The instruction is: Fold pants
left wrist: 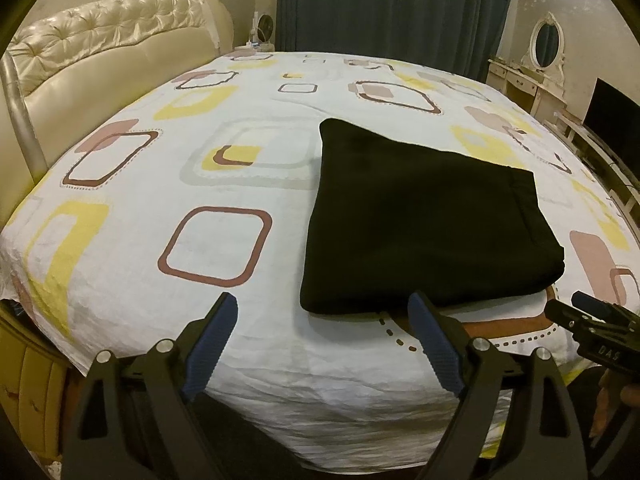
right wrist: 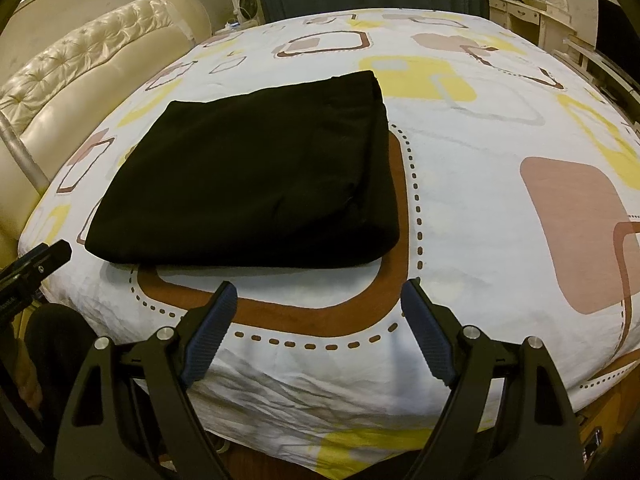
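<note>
Black pants [left wrist: 424, 216] lie folded into a flat, roughly square stack on the patterned bed sheet [left wrist: 224, 352], near the bed's front edge. They also show in the right wrist view [right wrist: 256, 176]. My left gripper [left wrist: 322, 306] is open and empty, just in front of the stack's near left corner, with its right fingertip [left wrist: 418, 304] close to the fabric edge. My right gripper [right wrist: 318, 294] is open and empty, a short way in front of the stack's near right edge. The right gripper also shows at the right edge of the left wrist view [left wrist: 592, 316].
A cream tufted headboard [left wrist: 112, 52] stands at the left. Dark curtains [left wrist: 392, 4] hang behind the bed. A white dresser with an oval mirror [left wrist: 544, 64] and a dark screen [left wrist: 612, 116] stand at the right. The bed's front edge drops off below the grippers.
</note>
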Motion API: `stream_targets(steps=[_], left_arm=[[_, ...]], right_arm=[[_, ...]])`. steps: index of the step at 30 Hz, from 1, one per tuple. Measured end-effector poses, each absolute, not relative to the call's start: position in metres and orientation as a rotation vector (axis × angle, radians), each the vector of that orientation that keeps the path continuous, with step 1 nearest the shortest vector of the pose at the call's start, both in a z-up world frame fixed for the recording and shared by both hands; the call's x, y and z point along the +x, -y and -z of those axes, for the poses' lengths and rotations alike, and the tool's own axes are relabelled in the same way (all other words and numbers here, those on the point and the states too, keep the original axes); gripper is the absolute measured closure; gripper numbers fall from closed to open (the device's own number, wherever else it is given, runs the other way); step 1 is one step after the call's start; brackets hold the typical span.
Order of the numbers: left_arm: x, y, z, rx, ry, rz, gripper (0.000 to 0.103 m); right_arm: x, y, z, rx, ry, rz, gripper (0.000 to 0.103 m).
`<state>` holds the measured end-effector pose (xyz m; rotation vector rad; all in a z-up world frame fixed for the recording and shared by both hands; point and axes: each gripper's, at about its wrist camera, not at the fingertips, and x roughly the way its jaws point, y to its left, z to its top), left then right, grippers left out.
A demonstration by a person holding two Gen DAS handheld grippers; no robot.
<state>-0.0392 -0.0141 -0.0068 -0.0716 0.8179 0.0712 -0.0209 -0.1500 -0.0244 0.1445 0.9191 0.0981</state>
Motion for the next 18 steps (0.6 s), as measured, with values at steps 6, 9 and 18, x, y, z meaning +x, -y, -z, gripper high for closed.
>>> stream_targets(steps=[6, 9, 18], left_arm=[[-0.034, 0.008, 0.003, -0.092, -0.858, -0.145, 0.013], [-0.026, -0.008, -0.009, -0.143, -0.855, -0.075, 0.013], [0.134, -0.139, 0.004, -0.147, -0.786, -0.271, 0.013]], right_arm=[[-0.022, 0.149, 0.026, 0.148, -0.927, -0.107, 0.019], [-0.022, 0.150, 0.025, 0.175, -0.932, -0.134, 0.019], [0.093, 0.212, -0.048, 0.241, -0.730, -0.116, 0.009]])
